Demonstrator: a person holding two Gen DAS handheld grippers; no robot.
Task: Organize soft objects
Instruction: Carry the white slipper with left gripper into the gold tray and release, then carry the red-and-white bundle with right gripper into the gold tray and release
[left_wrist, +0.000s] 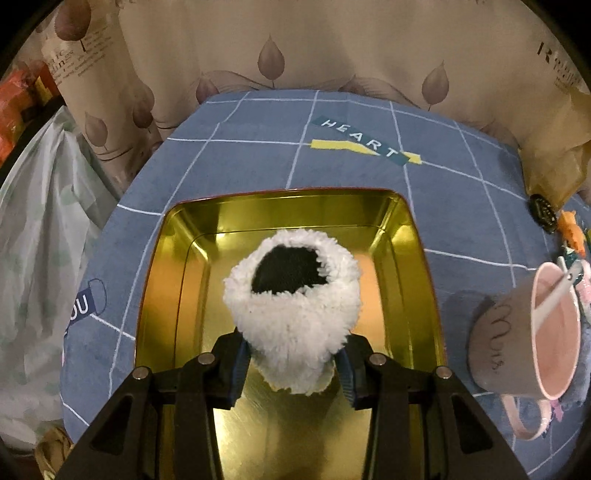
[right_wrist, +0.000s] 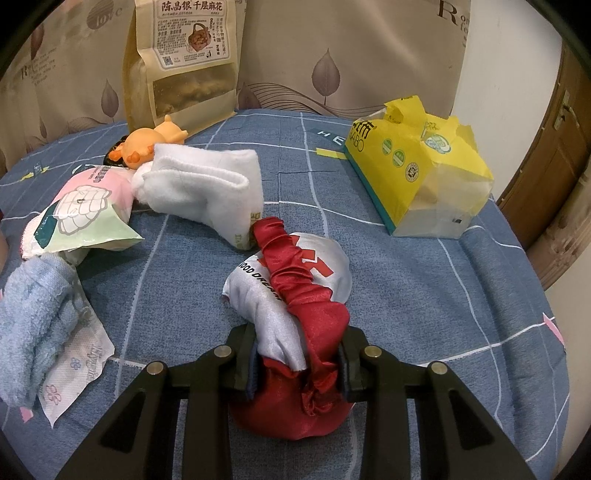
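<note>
Behind the table hangs a beige curtain (right_wrist: 332, 44) with brown leaf shapes, and a blue cloth with white grid lines (right_wrist: 424, 295) covers the whole table top.

My left gripper (left_wrist: 291, 363) hangs over a big gold metal tin with a red rim (left_wrist: 177, 280) that sits near the front edge of the table. Its jaws stand about halfway and squeeze a fluffy white plush with a black patch (left_wrist: 295, 314), which is held above the open tin. Near the right edge of the table in this view stands a grey cup with a pink inside (left_wrist: 517, 332), tilted toward me, with a white spoon (left_wrist: 554, 291) in it.

My right gripper (right_wrist: 297, 365) has its jaws nearly closed. They pinch a shiny red and silver satin bundle (right_wrist: 295, 291) that rests on the cloth near the front edge.

Toward the back right corner sits a torn yellow plastic pack (right_wrist: 417, 166). A tan paper snack bag (right_wrist: 184, 59) stands at the back edge, against the curtain. A white fleece sock (right_wrist: 207, 181) lies near the middle, touching the top of the red bundle. At the left edge lie a light blue towel (right_wrist: 33, 314), a pink and green soft packet (right_wrist: 85, 206) and a small orange rubber toy (right_wrist: 147, 146).
</note>
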